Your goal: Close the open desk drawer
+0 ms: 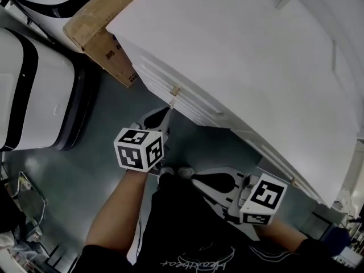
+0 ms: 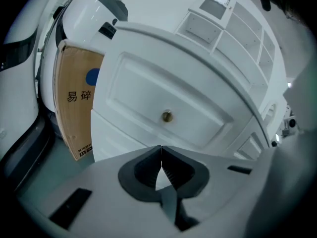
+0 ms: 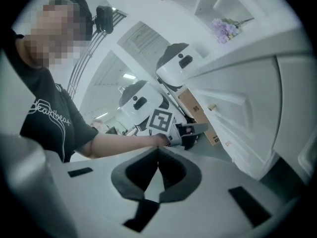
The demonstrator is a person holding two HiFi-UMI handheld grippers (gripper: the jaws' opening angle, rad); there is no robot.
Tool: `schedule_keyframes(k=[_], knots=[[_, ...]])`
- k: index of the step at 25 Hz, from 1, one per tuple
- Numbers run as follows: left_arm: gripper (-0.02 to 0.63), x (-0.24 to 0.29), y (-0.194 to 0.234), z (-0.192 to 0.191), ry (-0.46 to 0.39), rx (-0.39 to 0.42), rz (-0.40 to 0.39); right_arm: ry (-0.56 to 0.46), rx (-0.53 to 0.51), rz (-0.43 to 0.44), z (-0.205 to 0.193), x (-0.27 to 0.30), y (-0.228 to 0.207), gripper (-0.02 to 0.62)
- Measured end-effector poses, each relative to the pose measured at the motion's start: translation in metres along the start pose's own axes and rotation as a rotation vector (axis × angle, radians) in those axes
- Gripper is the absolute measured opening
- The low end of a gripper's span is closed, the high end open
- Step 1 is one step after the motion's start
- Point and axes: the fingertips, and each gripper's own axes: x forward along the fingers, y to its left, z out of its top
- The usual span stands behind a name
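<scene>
A white desk (image 1: pixel 256 50) fills the upper right of the head view. Its top drawer front (image 2: pixel 163 103) carries a small brass knob (image 2: pixel 167 116) (image 1: pixel 175 90) (image 3: pixel 213 106). How far the drawer stands out from the desk face I cannot tell. My left gripper (image 1: pixel 169 110) (image 2: pixel 161 148) is shut and empty. It points at the knob from a short way in front and just below, not touching it. My right gripper (image 1: pixel 196 179) (image 3: pixel 157 150) is shut and empty too, held lower and back near my body, aimed sideways at the left gripper's marker cube (image 3: pixel 161 120).
A cardboard box (image 1: pixel 105 50) (image 2: pixel 74 103) leans against the desk's left end. White machines with black trim (image 1: pixel 34 95) stand on the grey floor to the left. More drawers (image 2: pixel 247 145) sit to the right of the knob. Purple flowers (image 3: pixel 225 29) lie on the desk.
</scene>
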Motion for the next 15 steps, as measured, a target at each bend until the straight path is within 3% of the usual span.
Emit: schedule_keyframes(k=[3, 8, 15], knots=[[0.005, -0.042, -0.033, 0.017, -0.009, 0.006, -0.035, -0.017, -0.055, 0.001, 0.030, -0.013, 0.021, 0.006], [0.005, -0.124, -0.102, 0.065, -0.079, -0.066, -0.163, -0.068, -0.152, -0.016, 0.088, -0.048, 0.058, 0.006], [0.005, -0.228, -0.187, 0.153, -0.224, 0.068, -0.236, -0.155, -0.338, -0.035, 0.167, -0.095, 0.117, 0.006]])
